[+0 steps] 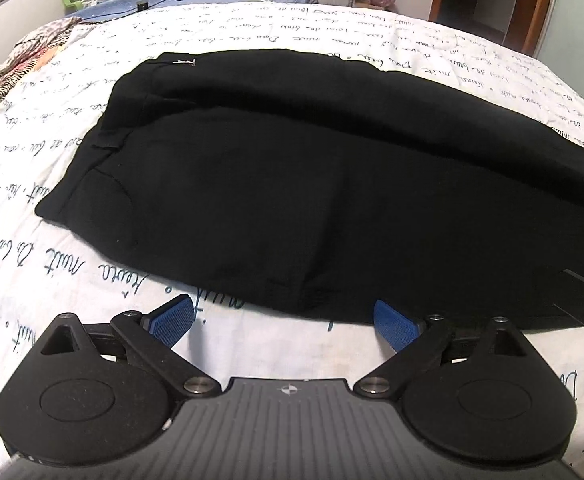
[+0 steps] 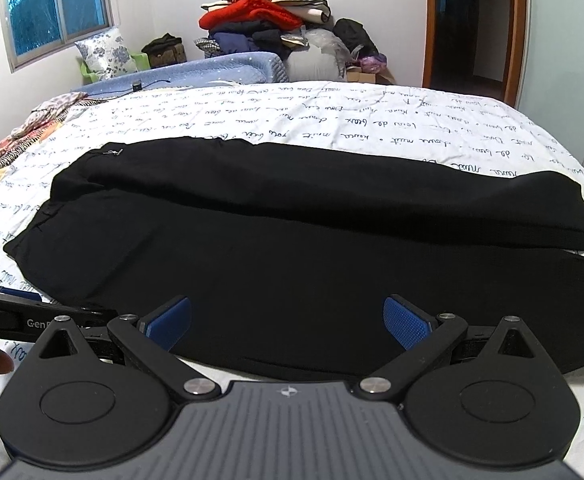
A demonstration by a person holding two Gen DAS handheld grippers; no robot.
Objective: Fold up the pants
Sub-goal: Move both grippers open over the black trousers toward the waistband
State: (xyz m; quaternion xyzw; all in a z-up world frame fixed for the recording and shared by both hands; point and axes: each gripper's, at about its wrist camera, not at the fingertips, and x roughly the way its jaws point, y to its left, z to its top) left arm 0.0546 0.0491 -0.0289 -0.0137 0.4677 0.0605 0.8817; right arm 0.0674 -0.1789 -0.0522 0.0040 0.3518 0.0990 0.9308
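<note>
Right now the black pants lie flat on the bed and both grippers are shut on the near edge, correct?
Not quite: both grippers are open, holding nothing. The pants do lie flat on the bed. Each wrist view shows the left gripper and right gripper spread wide.

The pants (image 2: 275, 240) lie flat across the bed (image 2: 332, 120) in front of me, waistband to my left. My left hand-held gripper (image 1: 283, 322) and right hand-held gripper (image 2: 287, 322) sit at their near edge, with a clothes pile (image 2: 267, 24) behind the bed.
</note>
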